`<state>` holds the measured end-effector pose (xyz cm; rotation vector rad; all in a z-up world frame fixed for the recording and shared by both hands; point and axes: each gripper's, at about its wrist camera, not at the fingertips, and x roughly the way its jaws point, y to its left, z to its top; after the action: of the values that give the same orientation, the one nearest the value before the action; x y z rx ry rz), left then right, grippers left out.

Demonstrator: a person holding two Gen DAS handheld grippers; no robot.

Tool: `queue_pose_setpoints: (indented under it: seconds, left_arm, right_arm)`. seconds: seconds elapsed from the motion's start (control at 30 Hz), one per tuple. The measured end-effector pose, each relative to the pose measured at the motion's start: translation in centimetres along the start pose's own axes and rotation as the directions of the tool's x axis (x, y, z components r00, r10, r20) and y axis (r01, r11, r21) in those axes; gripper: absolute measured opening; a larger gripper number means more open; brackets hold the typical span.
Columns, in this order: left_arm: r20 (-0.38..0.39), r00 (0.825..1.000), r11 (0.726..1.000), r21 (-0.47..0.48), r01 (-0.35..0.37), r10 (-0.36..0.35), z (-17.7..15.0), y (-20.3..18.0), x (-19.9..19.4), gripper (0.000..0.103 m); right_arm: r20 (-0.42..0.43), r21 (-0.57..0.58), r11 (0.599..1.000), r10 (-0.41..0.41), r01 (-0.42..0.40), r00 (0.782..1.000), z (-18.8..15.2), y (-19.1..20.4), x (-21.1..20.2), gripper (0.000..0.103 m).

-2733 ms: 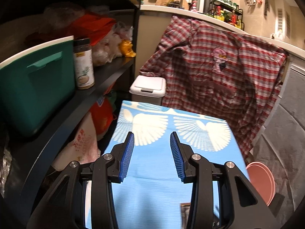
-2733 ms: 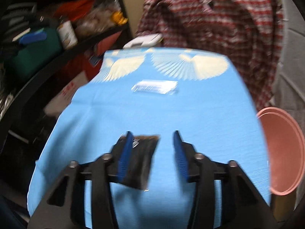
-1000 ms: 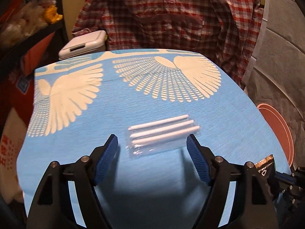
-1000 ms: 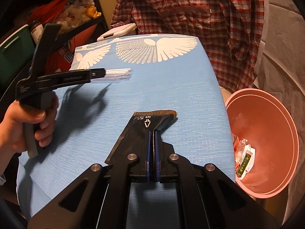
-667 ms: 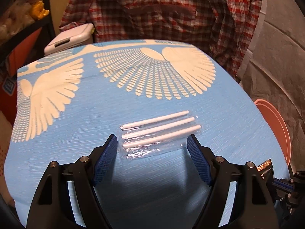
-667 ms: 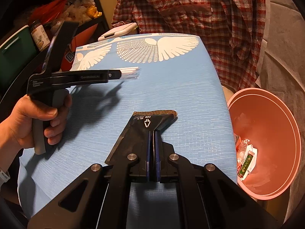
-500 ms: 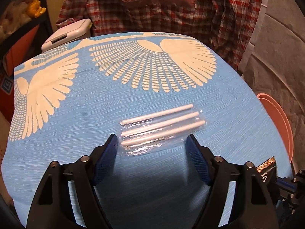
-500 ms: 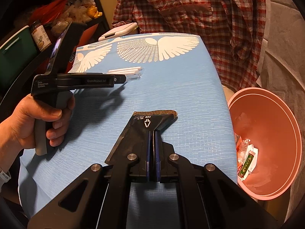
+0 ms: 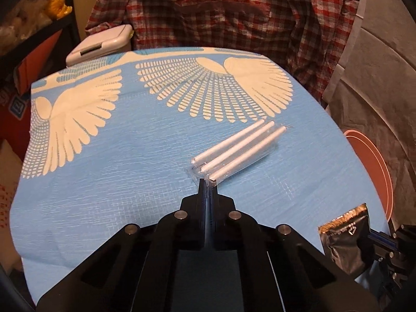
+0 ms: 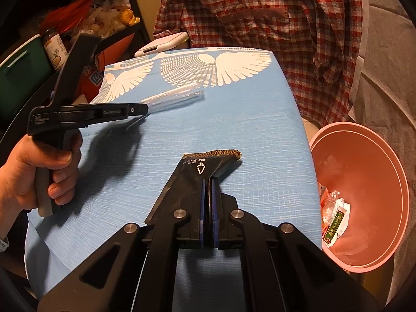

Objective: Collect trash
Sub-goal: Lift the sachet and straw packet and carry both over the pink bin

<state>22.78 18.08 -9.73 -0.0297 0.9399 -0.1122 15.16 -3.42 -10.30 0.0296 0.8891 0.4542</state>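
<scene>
A clear plastic packet of white straws [image 9: 236, 152] lies slanted on the blue cloth with white wing prints [image 9: 130, 161]. My left gripper [image 9: 208, 184] is shut on the packet's near end. The right wrist view shows the same packet [image 10: 174, 96] pinched by the left gripper [image 10: 144, 109], which a person's hand [image 10: 39, 163] holds. My right gripper [image 10: 208, 182] is shut on a black foil wrapper [image 10: 208, 163] with a white arrow mark, held just over the cloth. That wrapper [image 9: 343, 236] also shows at the lower right of the left wrist view.
A pink bin [image 10: 364, 195] with several wrappers inside stands off the table's right edge. A red plaid shirt [image 10: 260, 13] hangs behind the table. A white lidded bin [image 9: 101, 44] stands at the far left, next to dark shelves holding a green box [image 10: 20, 72] and a jar [image 10: 54, 49].
The left gripper's jaws went from wide open around the straw packet to shut on its near end, and the packet swung to a slant. The right gripper kept still with the black wrapper.
</scene>
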Motion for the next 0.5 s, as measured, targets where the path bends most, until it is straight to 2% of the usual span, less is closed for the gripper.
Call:
queue_pose_setpoints:
  seconds: [0.2, 0.5]
  left_arm:
    - [0.034, 0.999, 1.000, 0.019, -0.020, 0.019, -0.2, -0.7, -2.8, 0.002]
    - [0.096, 0.993, 0.998, -0.030, -0.059, 0.061, -0.8, -1.6, -7.8, 0.002]
  right_arm:
    - [0.023, 0.005, 1.000, -0.001, 0.001, 1.000, 0.3, 0.2, -1.0, 0.005]
    - [0.084, 0.006, 1.000, -0.005, 0.004, 0.996, 0.9, 0.8, -3.9, 0.005]
